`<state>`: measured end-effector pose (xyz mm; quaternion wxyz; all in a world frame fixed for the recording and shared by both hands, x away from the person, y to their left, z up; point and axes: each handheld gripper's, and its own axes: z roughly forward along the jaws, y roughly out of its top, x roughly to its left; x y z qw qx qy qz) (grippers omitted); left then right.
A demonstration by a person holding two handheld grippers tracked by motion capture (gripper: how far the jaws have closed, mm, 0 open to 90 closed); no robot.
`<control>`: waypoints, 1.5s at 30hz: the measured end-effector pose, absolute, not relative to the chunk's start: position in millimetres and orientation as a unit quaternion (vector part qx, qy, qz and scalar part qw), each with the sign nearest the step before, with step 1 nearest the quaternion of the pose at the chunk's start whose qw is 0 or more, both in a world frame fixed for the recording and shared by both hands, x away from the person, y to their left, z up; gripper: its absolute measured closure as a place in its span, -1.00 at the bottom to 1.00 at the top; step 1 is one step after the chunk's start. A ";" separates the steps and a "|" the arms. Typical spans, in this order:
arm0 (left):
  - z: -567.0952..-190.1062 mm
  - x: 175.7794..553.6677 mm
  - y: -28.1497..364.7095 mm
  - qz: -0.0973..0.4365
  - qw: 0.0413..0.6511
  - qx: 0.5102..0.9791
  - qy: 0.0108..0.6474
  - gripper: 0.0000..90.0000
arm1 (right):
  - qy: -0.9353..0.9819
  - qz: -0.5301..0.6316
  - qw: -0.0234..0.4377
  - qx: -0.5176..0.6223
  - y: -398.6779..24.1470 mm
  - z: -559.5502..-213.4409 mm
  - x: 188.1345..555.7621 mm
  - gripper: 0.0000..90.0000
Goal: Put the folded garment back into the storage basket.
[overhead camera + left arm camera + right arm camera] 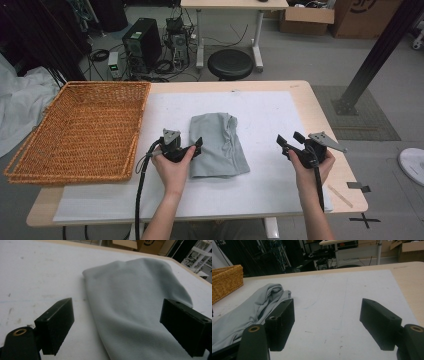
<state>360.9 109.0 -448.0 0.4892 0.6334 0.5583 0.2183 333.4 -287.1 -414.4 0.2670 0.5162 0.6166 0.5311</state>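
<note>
Bench (300, 100) under white mat (260, 190) | left hand-held gripper (198, 145) jaws wide apart, at left edge of folded grey cloth (218, 145), nothing gripped | right hand-held gripper (289, 141) wide, empty, well right of cloth | wicker basket (80, 130) at far left

wood table (320, 107): white mat (270, 125), wicker basket (80, 130); grey cloth (217, 145) on mat
</note>
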 end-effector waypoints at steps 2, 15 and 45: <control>-449.8 363.3 107.7 0.209 0.488 0.628 0.569 -0.61 | 0.617 0.531 0.266 0.516 -286.9 -415.6 333.3 -0.36; -462.6 380.6 116.4 0.166 0.479 0.604 0.615 -0.39 | 0.617 0.537 0.259 0.514 -288.9 -418.4 335.6 -0.36; -460.7 384.7 91.3 0.191 0.438 0.639 0.603 0.50 | 0.620 0.543 0.254 0.507 -286.9 -417.2 335.1 -0.31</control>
